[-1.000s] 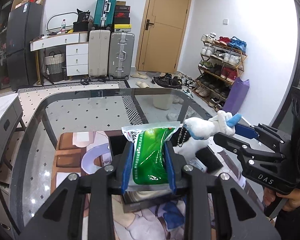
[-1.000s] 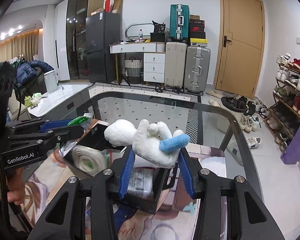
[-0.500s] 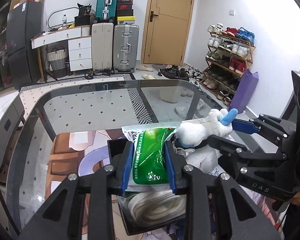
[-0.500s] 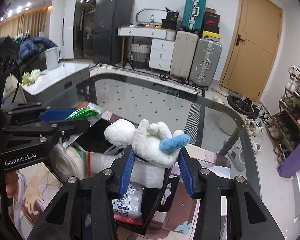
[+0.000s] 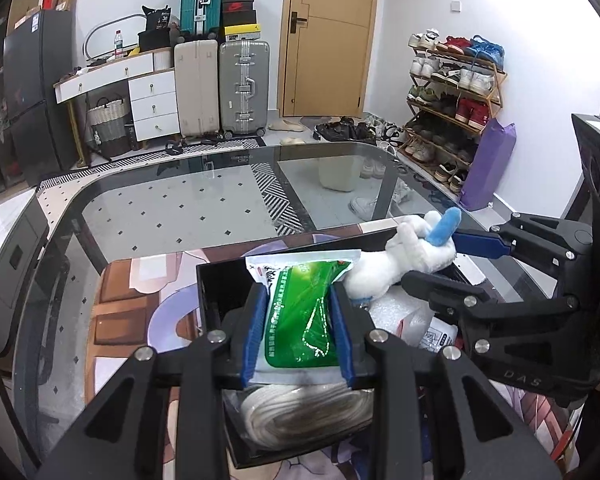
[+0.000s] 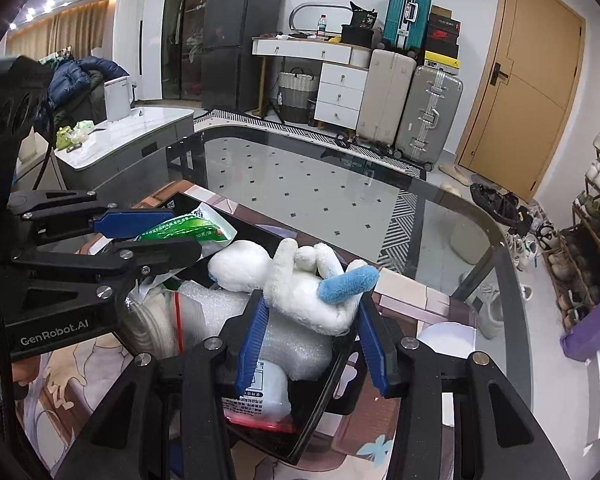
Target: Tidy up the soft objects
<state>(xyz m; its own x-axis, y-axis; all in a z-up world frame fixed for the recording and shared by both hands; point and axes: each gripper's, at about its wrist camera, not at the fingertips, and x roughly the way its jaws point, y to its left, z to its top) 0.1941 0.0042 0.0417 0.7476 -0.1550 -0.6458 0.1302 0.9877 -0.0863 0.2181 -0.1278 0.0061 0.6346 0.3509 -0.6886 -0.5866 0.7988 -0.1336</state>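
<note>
Pinching a green packet [image 5: 300,316] at lower centre, our left tool [image 5: 299,336] holds it over the black bin [image 5: 212,292]. Our right tool [image 6: 312,344] clamps a white plush toy [image 6: 300,284] mid-frame above the same bin, over bubble wrap [image 6: 296,344] and a rope coil [image 5: 304,412], on the glass table [image 5: 172,208].
</note>
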